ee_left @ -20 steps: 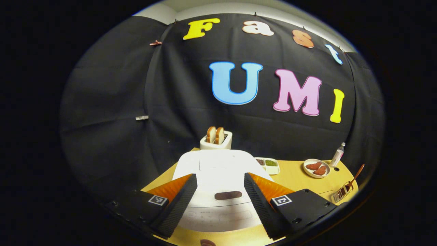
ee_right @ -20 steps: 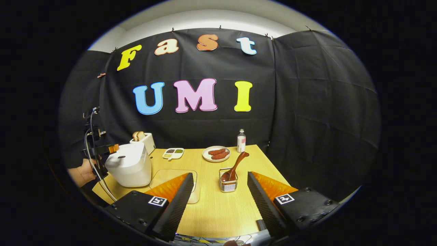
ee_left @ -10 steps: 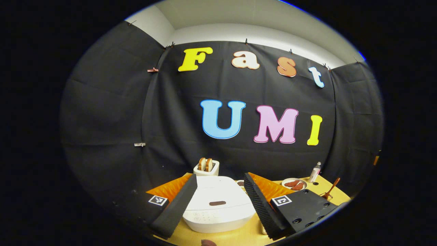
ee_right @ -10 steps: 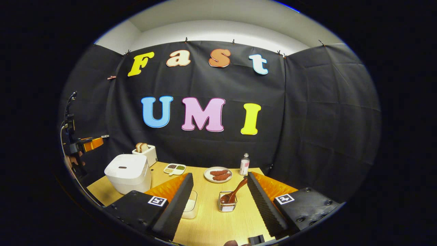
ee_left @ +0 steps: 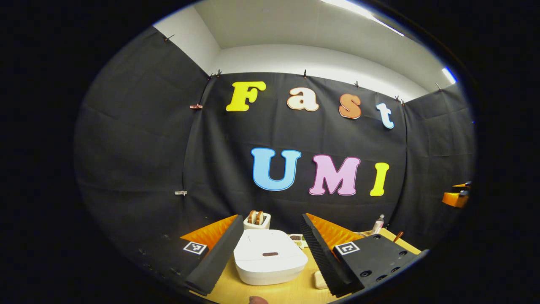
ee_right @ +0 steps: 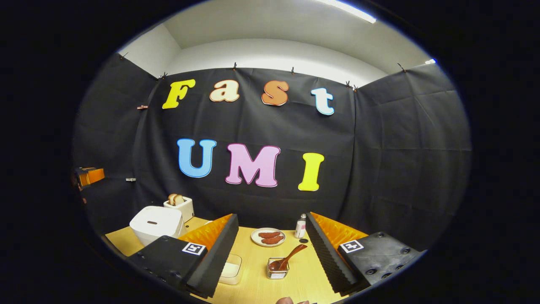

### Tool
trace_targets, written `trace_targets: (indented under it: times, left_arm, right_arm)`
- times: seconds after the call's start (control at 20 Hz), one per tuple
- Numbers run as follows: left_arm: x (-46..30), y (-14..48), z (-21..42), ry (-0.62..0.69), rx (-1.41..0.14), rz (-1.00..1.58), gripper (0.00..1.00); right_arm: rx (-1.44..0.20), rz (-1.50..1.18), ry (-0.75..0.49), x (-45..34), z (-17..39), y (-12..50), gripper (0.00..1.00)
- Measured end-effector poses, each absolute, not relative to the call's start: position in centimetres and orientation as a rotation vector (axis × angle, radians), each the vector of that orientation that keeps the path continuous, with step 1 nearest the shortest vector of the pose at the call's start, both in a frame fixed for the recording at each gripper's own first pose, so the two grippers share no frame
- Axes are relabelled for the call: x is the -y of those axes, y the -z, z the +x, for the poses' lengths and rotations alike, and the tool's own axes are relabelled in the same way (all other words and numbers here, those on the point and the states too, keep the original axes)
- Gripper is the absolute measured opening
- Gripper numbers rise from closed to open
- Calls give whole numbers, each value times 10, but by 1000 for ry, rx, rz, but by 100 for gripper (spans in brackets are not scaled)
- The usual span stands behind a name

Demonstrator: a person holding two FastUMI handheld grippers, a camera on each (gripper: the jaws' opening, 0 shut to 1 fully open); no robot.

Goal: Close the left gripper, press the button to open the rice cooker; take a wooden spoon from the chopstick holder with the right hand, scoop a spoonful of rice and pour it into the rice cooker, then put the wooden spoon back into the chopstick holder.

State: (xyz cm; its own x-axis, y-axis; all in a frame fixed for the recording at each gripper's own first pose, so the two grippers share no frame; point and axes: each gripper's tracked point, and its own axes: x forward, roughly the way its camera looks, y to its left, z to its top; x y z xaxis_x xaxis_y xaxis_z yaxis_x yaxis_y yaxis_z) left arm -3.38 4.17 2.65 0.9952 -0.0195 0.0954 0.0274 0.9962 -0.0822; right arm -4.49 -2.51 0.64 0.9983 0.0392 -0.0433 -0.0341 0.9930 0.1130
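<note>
Nearest, in the left gripper view, the left hand-held gripper [ee_left: 270, 253] is seen with its fingers spread wide and nothing held between them. Framed in the gap between them, the white rice cooker [ee_left: 270, 259] is found on the wooden table [ee_left: 278, 291] with its lid shut. Behind it a toaster [ee_left: 258, 219] with two slices of bread is set near the black cloth wall. In the right gripper view, the right hand-held gripper [ee_right: 272, 253] is likewise released and empty, held above the table [ee_right: 253, 287]. Just beyond its fingers, the wire chopstick holder [ee_right: 277, 270] is placed upright, and the wooden spoon [ee_right: 287, 259] is leaned in it, bowl down, handle tilted to the right. A clear container [ee_right: 231, 270] holding something white is partly hidden by the left finger. Farther back a plate [ee_right: 268, 237] of reddish food and a small bottle [ee_right: 300, 226] are seen, and the rice cooker [ee_right: 156, 221] is stood well to the left.
</note>
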Motion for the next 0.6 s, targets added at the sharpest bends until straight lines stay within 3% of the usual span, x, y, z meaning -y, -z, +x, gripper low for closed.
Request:
trace_targets:
  times: [0.15,0.2,0.6]
  left_arm:
    - [-44,-30,-50,15,81,-81,95]
    - [-44,-33,-53,15,87,-81,95]
    - [-45,-33,-59,8,63,-61,95]
  right_arm:
    - [-28,122,-30,27,-44,-14,96]
    - [-25,128,-29,28,-44,-15,100]
    - [-29,131,-25,31,-45,-15,99]
